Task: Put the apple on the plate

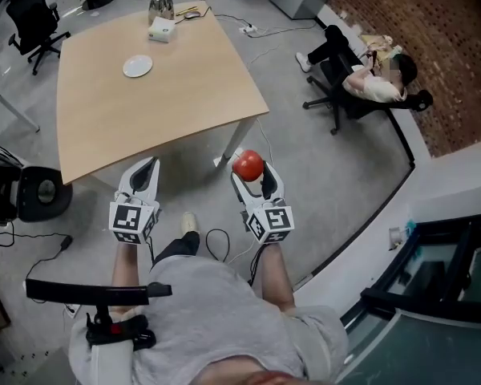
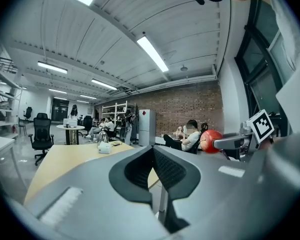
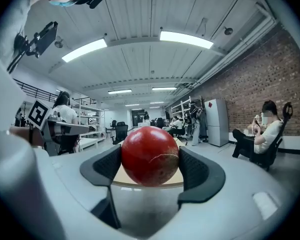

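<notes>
My right gripper point(image 1: 249, 168) is shut on a red apple point(image 1: 248, 165), held off the table's near right corner, over the floor. In the right gripper view the apple point(image 3: 150, 155) sits squeezed between both black pads. A small white plate point(image 1: 138, 66) lies on the far part of the wooden table point(image 1: 176, 103). My left gripper point(image 1: 145, 168) hangs at the table's near edge, jaws pressed together with nothing in them point(image 2: 152, 170). The left gripper view also catches the apple point(image 2: 210, 141) off to its right.
A white tissue box point(image 1: 161, 29) and a metal kettle point(image 1: 161, 7) stand at the table's far edge. A person sits in an office chair point(image 1: 361, 87) to the right. Black chair point(image 1: 32, 18) at far left; cables on the floor near my feet.
</notes>
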`<state>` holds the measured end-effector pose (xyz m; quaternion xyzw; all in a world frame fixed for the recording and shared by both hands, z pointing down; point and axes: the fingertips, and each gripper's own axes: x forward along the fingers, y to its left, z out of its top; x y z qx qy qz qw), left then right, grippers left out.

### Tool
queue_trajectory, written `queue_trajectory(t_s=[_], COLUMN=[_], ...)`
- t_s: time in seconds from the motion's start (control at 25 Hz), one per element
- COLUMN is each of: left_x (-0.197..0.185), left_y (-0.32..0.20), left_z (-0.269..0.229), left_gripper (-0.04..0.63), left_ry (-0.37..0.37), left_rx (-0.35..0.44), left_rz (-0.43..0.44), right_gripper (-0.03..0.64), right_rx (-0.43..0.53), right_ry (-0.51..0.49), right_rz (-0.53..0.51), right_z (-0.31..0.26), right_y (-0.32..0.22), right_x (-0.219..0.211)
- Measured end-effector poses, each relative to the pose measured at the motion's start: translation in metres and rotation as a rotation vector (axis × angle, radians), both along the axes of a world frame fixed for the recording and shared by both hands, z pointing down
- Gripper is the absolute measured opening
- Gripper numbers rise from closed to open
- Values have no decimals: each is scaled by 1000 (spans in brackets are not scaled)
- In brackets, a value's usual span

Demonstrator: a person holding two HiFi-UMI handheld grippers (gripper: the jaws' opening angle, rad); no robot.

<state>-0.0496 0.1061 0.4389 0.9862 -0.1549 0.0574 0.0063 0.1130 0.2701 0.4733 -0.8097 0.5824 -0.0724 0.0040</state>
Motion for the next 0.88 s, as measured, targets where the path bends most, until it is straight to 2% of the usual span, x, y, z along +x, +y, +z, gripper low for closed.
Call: queue_trajectory(t_s=[0.4,0.88], left_x=[58,65], left_y=[-70,-131], left_z=[5,8], left_gripper=[20,20], left_ry=[-12,-6], left_rx=[5,1], left_rz=[-15,-98], right_gripper=[367,367], right_rx=[1,12], right_ry=[-14,-25], right_rz=[-36,-105], right_z=[5,7], right_y=[-79,-151], right_x=[54,75])
